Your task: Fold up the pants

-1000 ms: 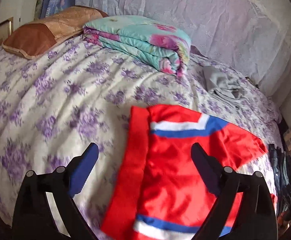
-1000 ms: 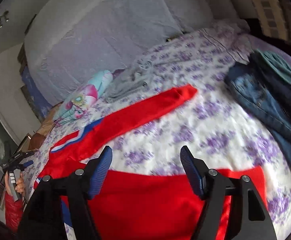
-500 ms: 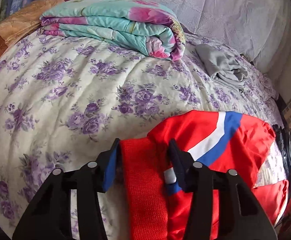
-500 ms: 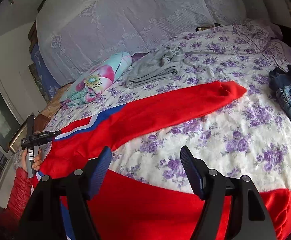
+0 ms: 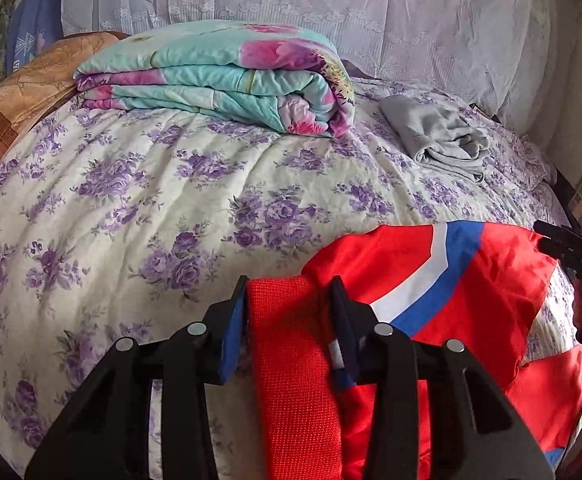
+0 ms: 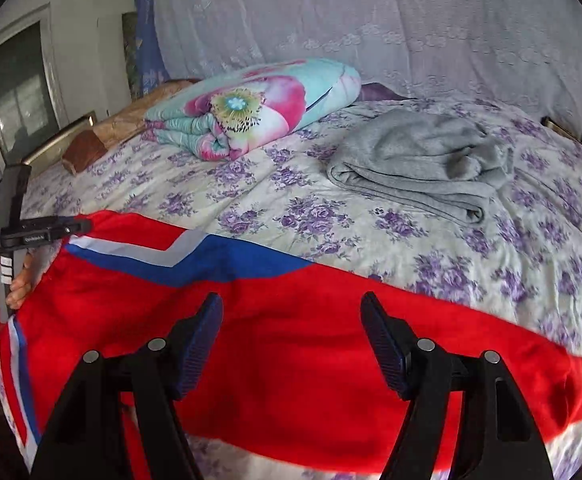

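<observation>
Your left gripper (image 5: 289, 300) has just been closing w/ the ribbed waistband of the red track pants (image 6: 291, 320) between its pads, pinching it. Your right gripper (image 6: 291, 336) hovers over a red leg, jaws spread, nothing between. Pants lie across the floral bedspread (image 5: 131, 200), near edge.

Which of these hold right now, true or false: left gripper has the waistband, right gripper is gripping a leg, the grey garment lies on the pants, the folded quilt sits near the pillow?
1. The left gripper is clamped on the red pants' ribbed waistband. True.
2. The right gripper grips a leg. False: open above the cloth.
3. The grey garment lies on the pants. False: apart, on the floral bedspread.
4. The folded quilt sits beside the brown pillow. True.
</observation>
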`<state>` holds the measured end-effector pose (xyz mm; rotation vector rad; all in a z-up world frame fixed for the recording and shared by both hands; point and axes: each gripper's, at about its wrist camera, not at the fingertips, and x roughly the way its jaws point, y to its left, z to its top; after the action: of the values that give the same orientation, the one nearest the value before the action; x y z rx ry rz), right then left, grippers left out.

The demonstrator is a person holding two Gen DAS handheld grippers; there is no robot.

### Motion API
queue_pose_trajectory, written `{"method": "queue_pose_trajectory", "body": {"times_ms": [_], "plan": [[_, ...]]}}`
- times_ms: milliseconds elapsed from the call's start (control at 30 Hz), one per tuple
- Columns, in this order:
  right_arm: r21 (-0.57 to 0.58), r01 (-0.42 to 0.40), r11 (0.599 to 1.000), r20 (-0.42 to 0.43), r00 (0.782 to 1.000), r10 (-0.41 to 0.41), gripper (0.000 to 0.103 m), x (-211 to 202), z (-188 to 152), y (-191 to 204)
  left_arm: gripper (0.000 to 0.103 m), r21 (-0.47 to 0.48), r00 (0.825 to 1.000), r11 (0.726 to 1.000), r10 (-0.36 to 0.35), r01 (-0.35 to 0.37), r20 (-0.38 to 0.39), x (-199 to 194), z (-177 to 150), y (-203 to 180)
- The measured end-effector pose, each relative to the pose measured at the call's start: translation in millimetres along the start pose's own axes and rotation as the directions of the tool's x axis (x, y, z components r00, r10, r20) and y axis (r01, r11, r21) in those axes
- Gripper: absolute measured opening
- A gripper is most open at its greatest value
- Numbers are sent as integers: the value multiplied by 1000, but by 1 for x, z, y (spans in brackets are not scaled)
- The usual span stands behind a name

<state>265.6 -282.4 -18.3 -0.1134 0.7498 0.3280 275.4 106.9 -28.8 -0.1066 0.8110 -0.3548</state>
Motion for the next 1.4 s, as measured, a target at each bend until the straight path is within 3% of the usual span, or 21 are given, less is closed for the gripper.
{"method": "queue_pose_trajectory", "body": {"times_ms": [267, 367, 467, 533, 667, 833, 1067, 1100, 1167, 1200, 1333, 1367, 1400], "plan": [[-145, -57, 988, -83, 995, 46, 72, 59, 19, -17, 39, -34, 999, 999, -22, 21, -33, 11, 0, 8], [-142, -121, 982, -167, 981, 97, 72, 82, 17, -22, 39, -36, 999, 999, -20, 18, -40, 14, 0, 8], [-155, -118, 981, -176, 980, 90, 65, 90, 10, -17, 39, -46, 998, 999, -26, 24, -49, 17, 0, 11], [-162, -92, 982, -159, 985, 66, 15, 84, 11, -13, 39, -51, 998, 998, -35, 33, -44, 16, 1, 12], [-153, -16, 988, -96, 995, 2, 7, 58, 9, 0, 39, -27, 1000, 999, -31, 30, -4, 9, 1, 7], [-144, 29, 989, 38, 999, -23, 7, -16, 7, 24, 39, -29, 998, 999, -37, 39, 51, -6, 1, 6], [-193, 69, 979, 173, 984, -35, 7, -111, -44, 94, 39, -129, 988, 987, -75, 93, 135, -46, -20, 18], [-193, 65, 979, 180, 983, -30, 7, -120, -54, 103, 40, -161, 987, 982, -77, 100, 142, -53, -26, 23], [-192, 50, 980, 182, 983, -15, 7, -132, -72, 116, 54, -263, 985, 957, -86, 124, 153, -67, -43, 38], [-202, 45, 978, 181, 984, -8, 7, -136, -79, 122, 66, -326, 980, 931, -120, 167, 160, -75, -54, 48], [-244, 51, 968, 184, 983, -6, 7, -144, -97, 139, 68, -489, 943, 806, -292, 334, 162, -96, -88, 70], [-240, 49, 970, 185, 983, -4, 7, -145, -97, 139, 68, -506, 940, 793, -309, 340, 147, -99, -91, 68], [-238, 47, 970, 187, 982, -2, 7, -146, -97, 139, 68, -505, 943, 799, -309, 327, 122, -101, -91, 61]]}}
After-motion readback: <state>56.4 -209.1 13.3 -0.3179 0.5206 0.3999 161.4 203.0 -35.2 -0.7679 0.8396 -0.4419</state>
